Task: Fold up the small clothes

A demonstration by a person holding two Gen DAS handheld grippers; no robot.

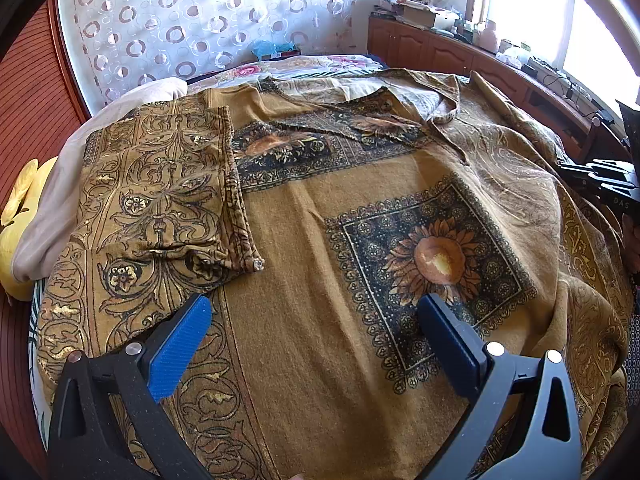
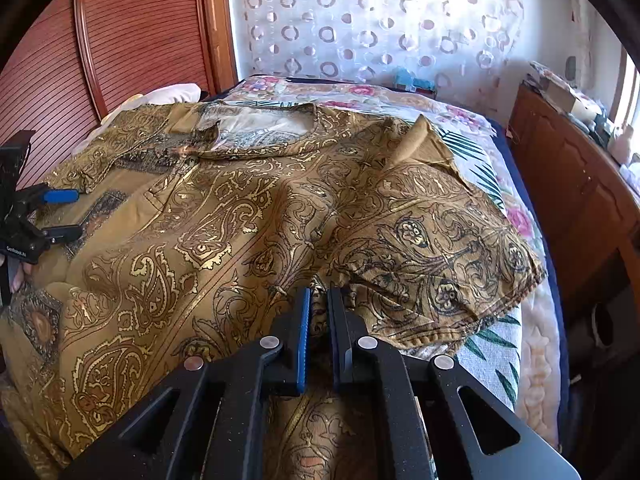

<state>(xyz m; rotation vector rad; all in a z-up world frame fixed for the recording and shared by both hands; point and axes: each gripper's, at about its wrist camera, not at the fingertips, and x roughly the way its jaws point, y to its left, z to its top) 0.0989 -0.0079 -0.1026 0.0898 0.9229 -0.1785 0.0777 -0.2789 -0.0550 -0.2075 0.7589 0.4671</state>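
A mustard-brown top (image 1: 288, 248) lies spread across the bed (image 2: 532, 320), covering most of the floral bedspread. Its cloth is printed with gold and black scrollwork along the borders and sleeves, and with dark square panels holding an orange sunflower (image 1: 438, 258) on the body. One sleeve (image 1: 160, 200) is folded inward onto the body, near the pillow side, its hem lying flat on the plain brown cloth. The opposite side of the top is bunched and lifted into a ridge, with the other sleeve (image 2: 436, 236) draping outward over the bedspread toward the wooden cabinet. The neckline (image 2: 256, 132) gapes open at the far end of the bed, showing paler lining.

The left gripper (image 1: 316, 320) hovers above the body of the top beside the sunflower panel, its blue pads spread wide with nothing between them. The right gripper (image 2: 318, 312) is clenched on a fold of the top at the lifted side, just under the draped sleeve.
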